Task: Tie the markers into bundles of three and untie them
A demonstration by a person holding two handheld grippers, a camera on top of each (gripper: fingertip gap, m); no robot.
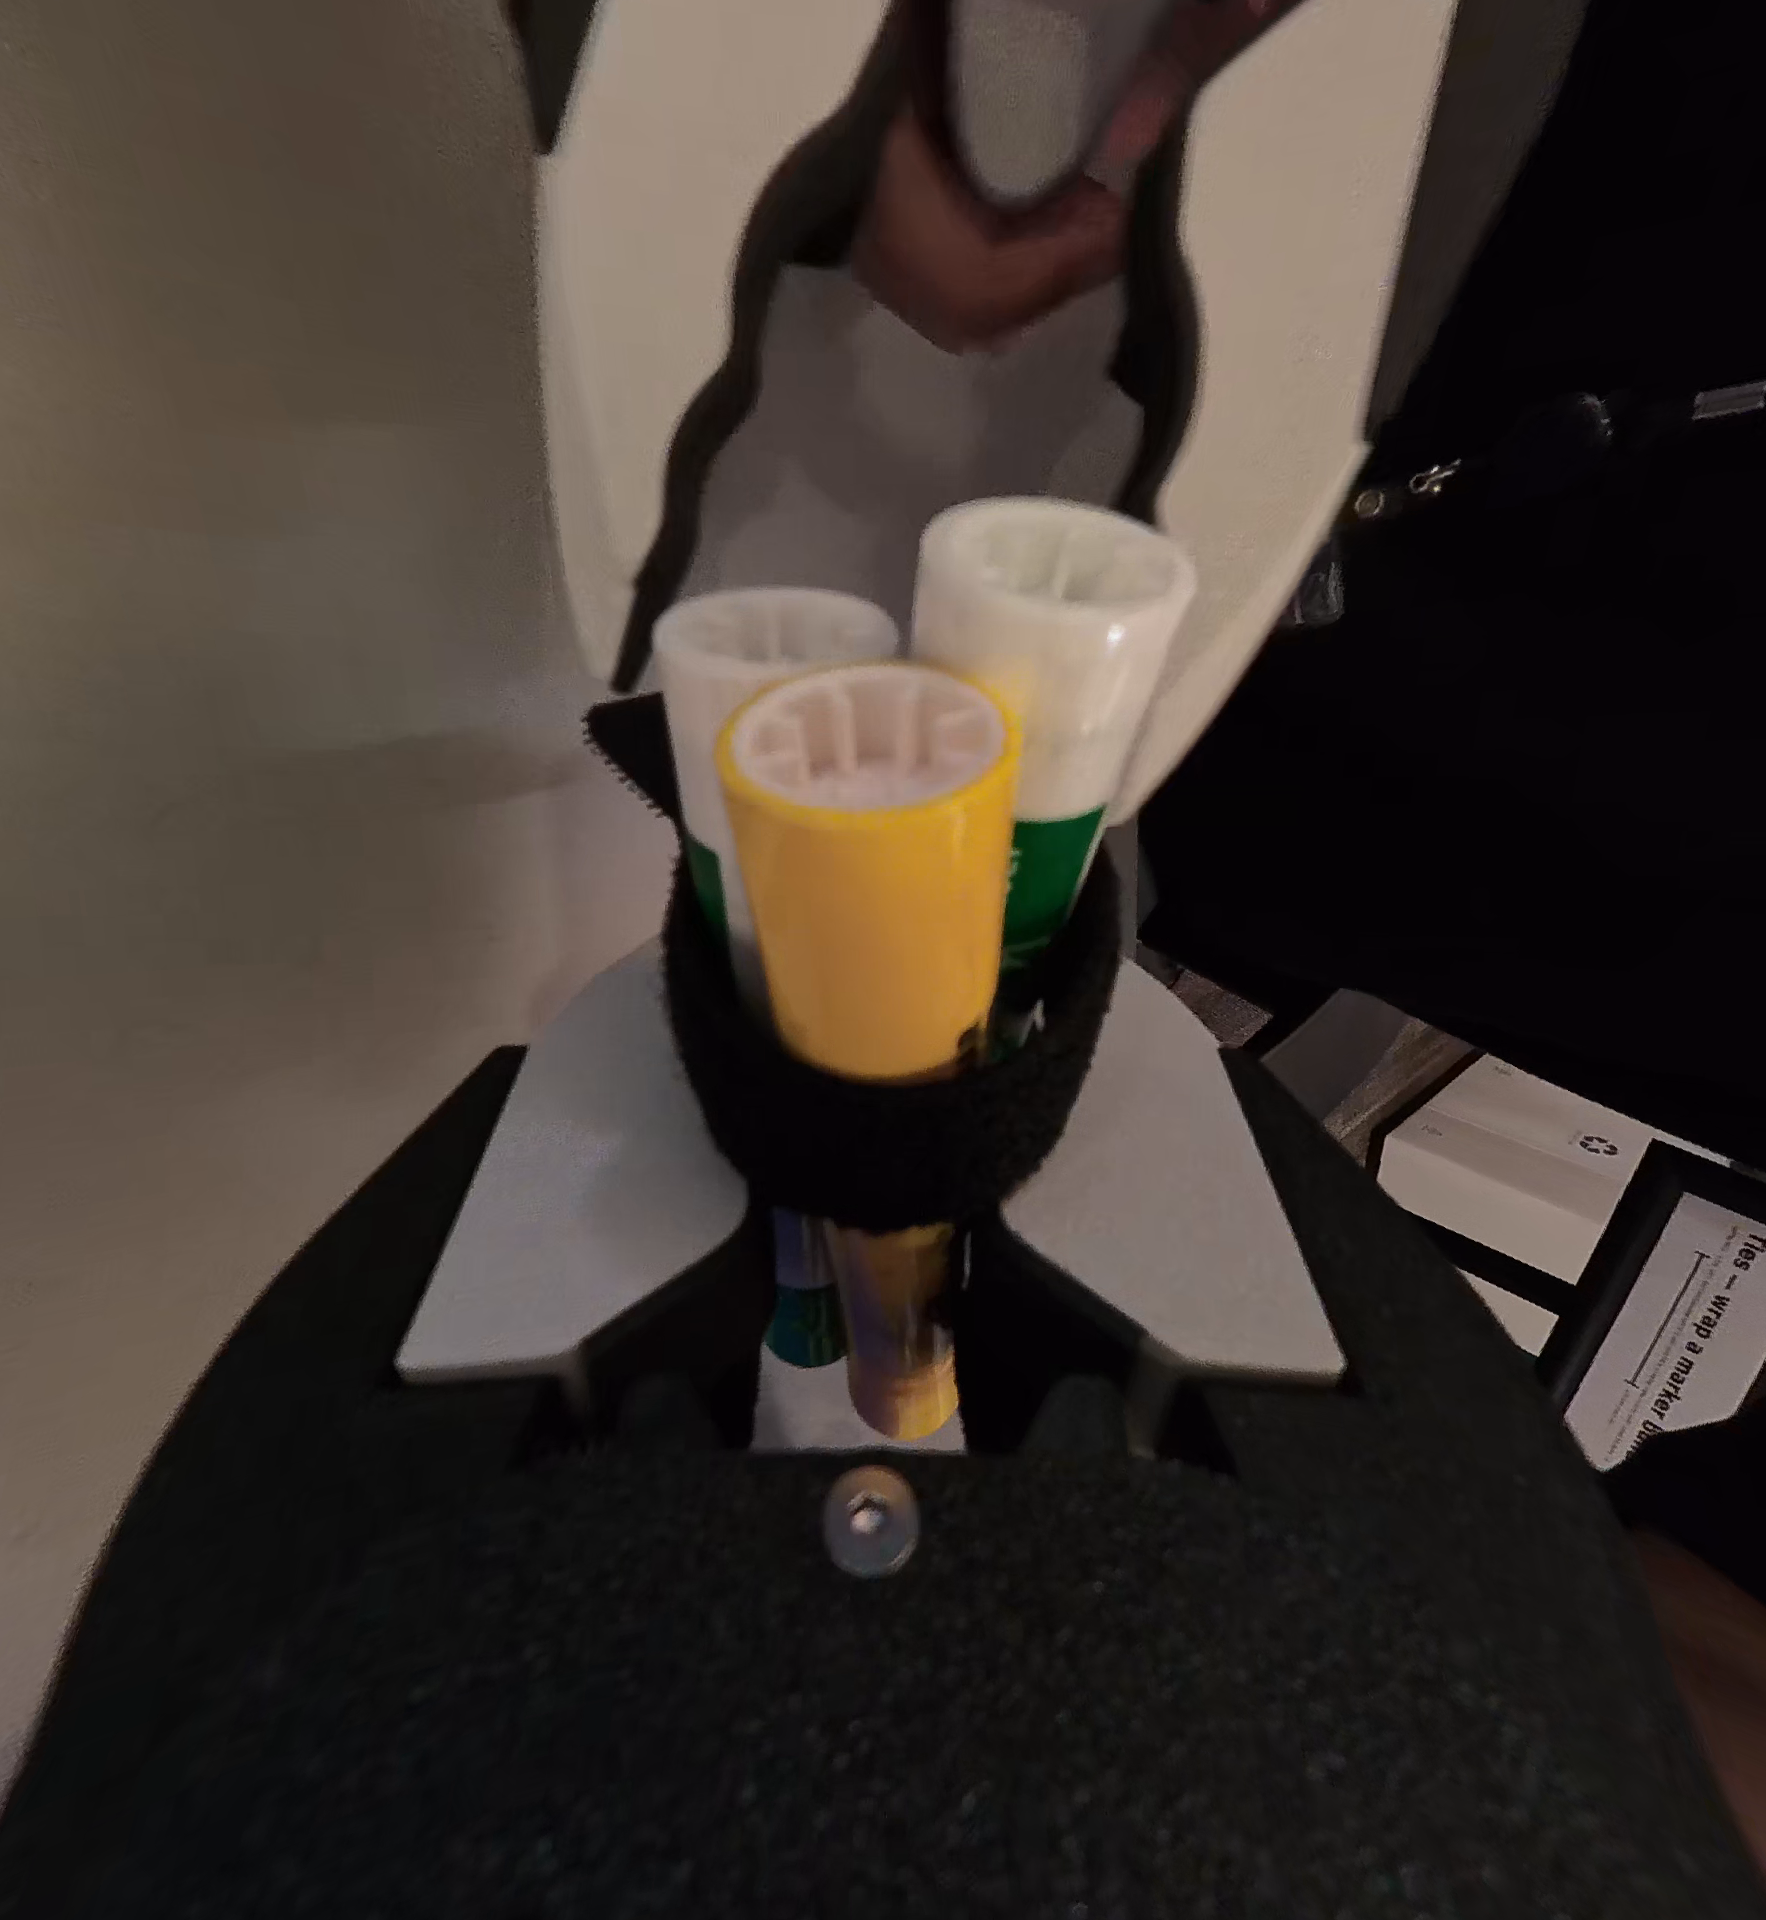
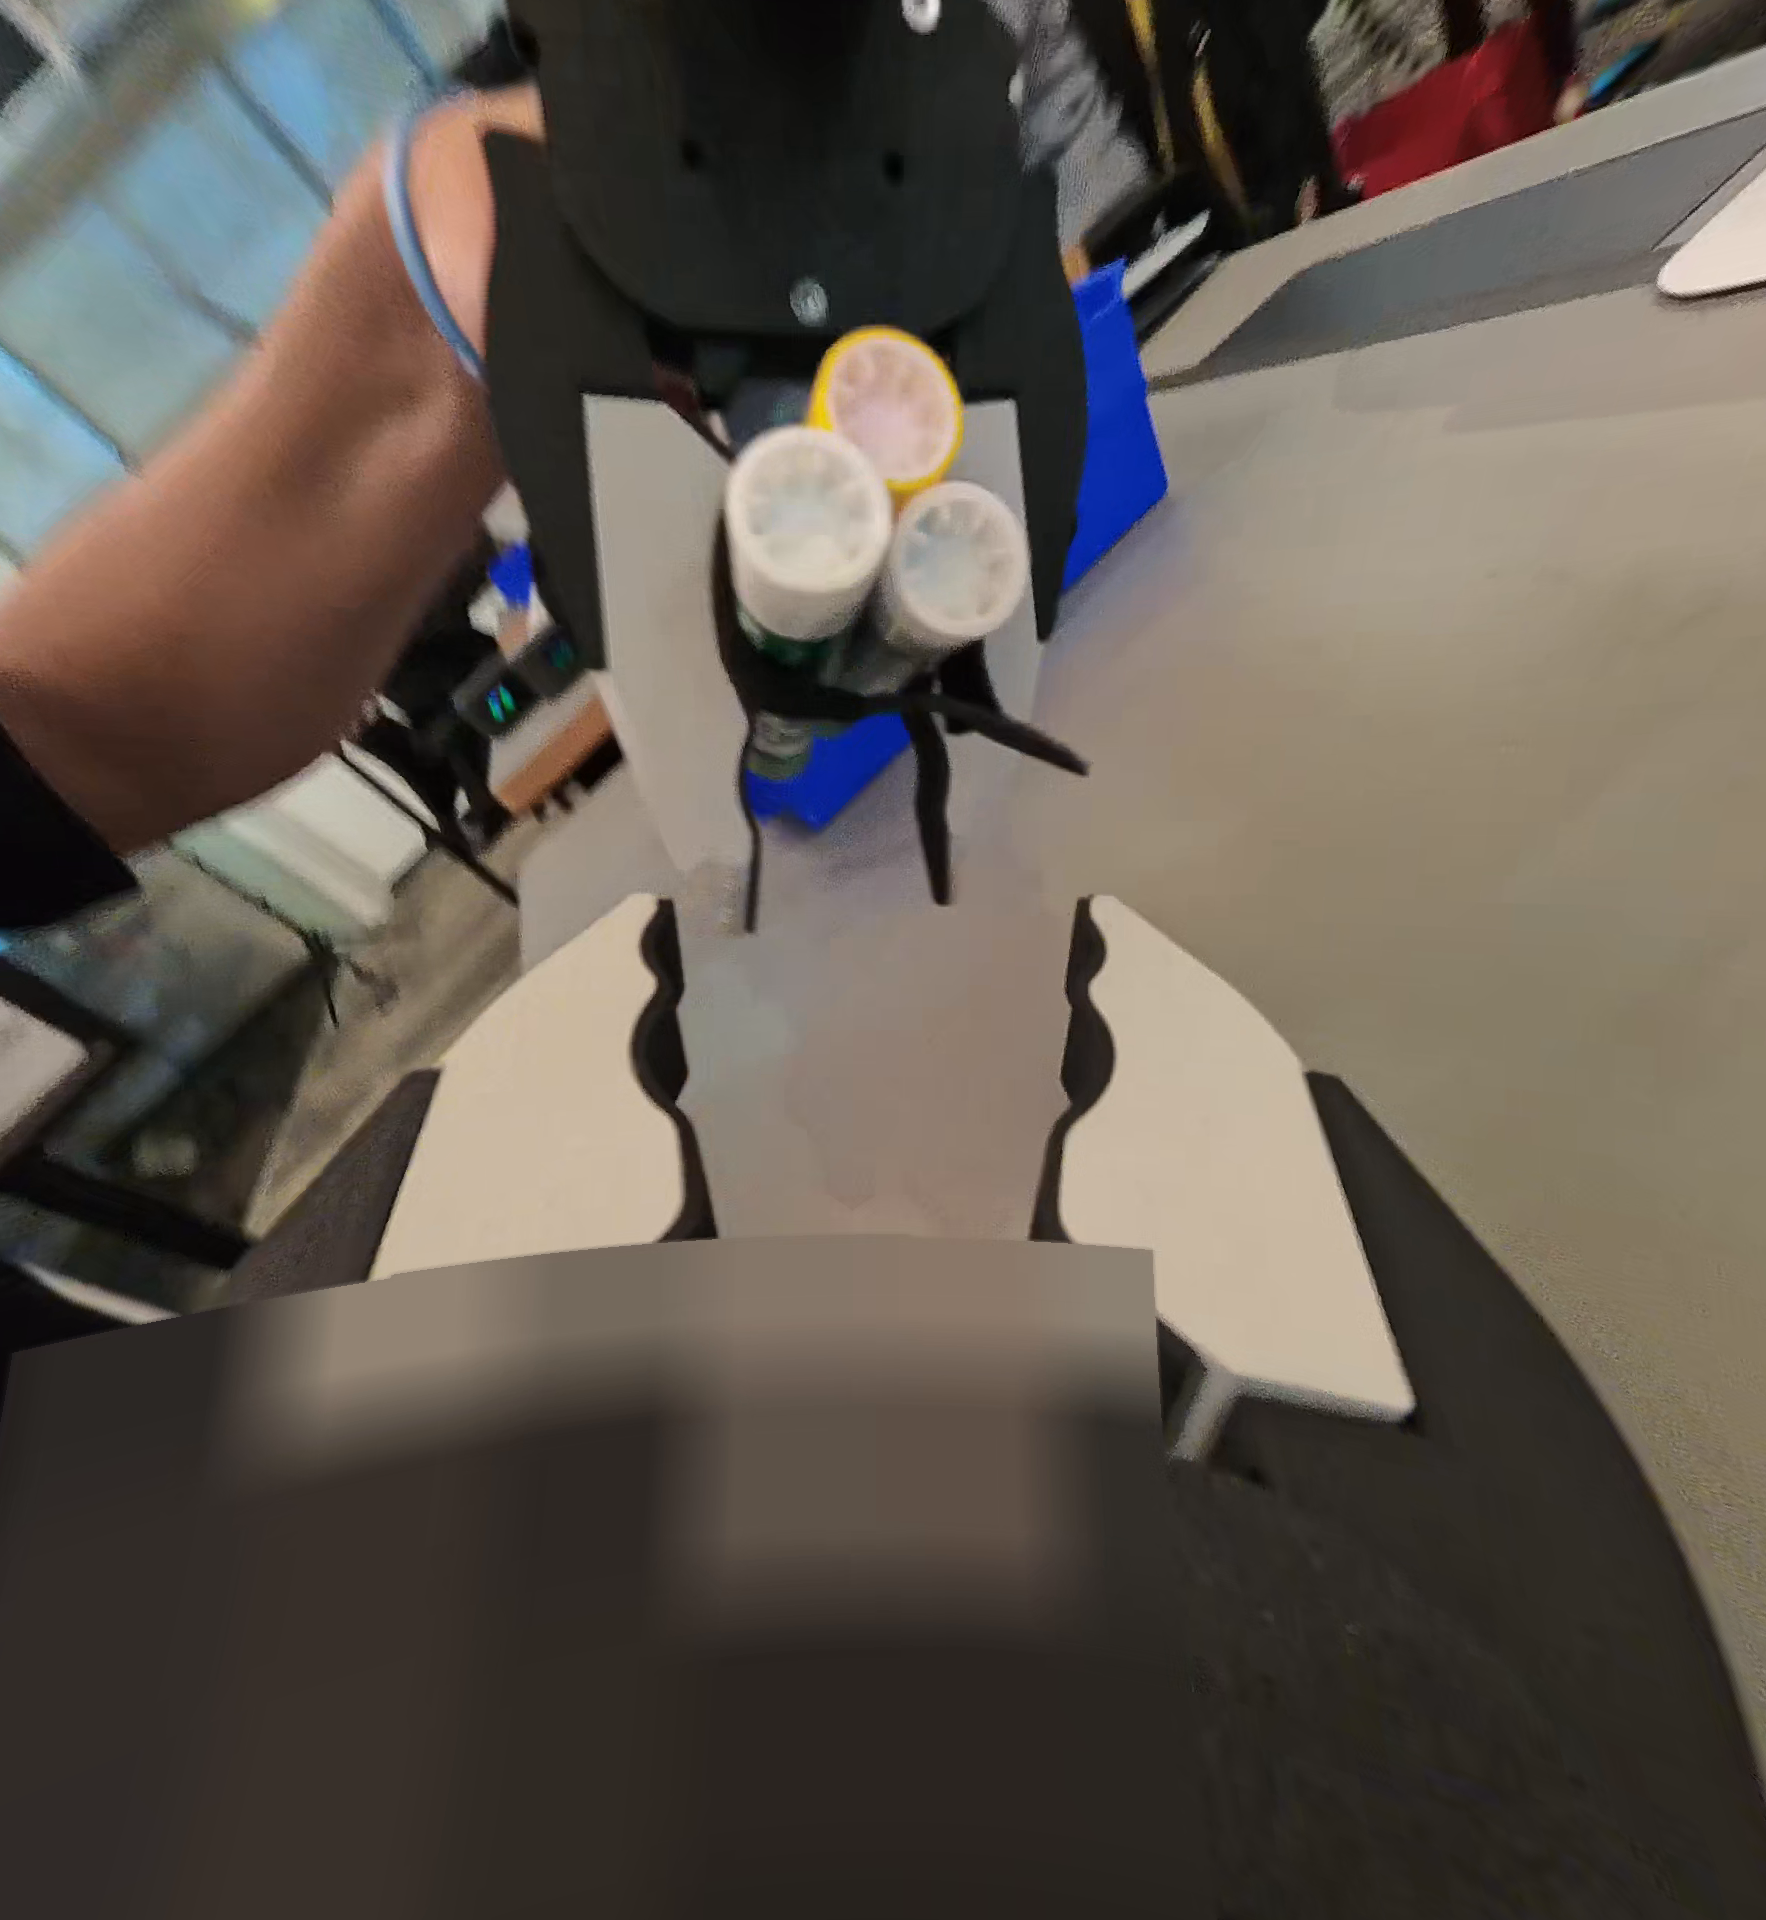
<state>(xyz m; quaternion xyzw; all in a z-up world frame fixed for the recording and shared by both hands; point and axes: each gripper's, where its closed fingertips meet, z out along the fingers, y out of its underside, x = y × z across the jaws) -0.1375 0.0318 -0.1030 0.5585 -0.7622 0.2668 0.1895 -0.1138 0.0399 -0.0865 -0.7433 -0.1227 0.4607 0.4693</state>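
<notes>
Surface: grey table, blue bin behind
Left gripper: clamped on the bundle, raised off the table so the strap is reachable
Bundle: three smooth round markers, one yellow, ringed by a fuzzy black strap
Right gripper: scalloped fingers apart, empty, facing the strap's loose tails, likely to untie

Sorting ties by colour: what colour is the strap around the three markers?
Black; the strap shows best in the left wrist view.
</notes>
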